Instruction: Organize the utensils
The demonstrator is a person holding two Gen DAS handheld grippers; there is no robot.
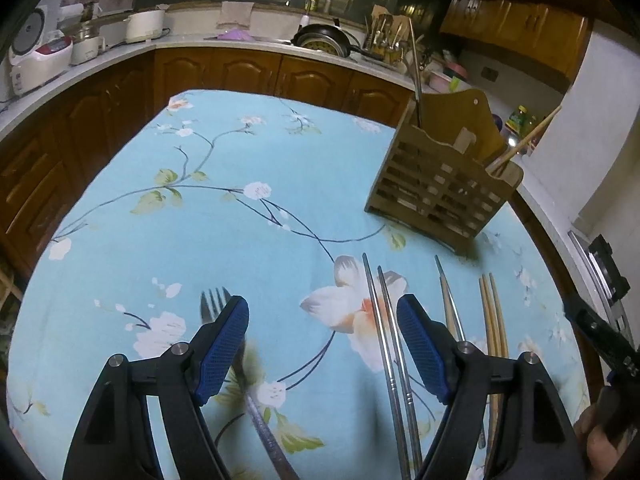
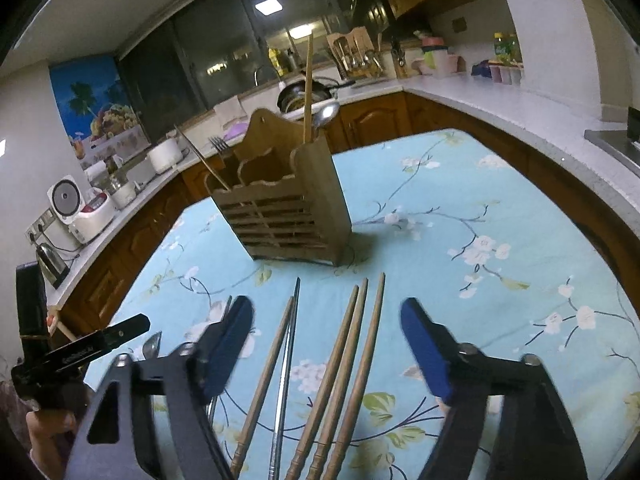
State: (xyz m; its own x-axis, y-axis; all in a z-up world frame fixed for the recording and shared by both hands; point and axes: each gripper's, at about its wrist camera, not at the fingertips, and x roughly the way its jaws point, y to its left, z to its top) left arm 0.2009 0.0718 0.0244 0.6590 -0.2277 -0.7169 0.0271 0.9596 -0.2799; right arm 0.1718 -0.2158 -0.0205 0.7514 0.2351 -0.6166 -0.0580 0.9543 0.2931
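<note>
A wooden slatted utensil holder [image 1: 442, 184] stands on the blue floral tablecloth [image 1: 240, 240]; in the right wrist view the holder [image 2: 288, 216] has a fork, a spoon, a wooden chopstick and a metal chopstick in it. My left gripper [image 1: 322, 316] is open above the cloth. A fork [image 1: 214, 304] lies by its left finger, a pair of metal chopsticks [image 1: 384, 320] by its right finger. My right gripper [image 2: 328, 320] is open over several wooden chopsticks [image 2: 356, 344] and one metal chopstick [image 2: 290, 344].
A kitchen counter [image 1: 100, 60] with wooden cabinets wraps around the table. It carries a rice cooker [image 1: 38, 52], a pan at the sink [image 1: 320, 38] and jars. The other gripper shows at the right edge of the left wrist view [image 1: 600, 328].
</note>
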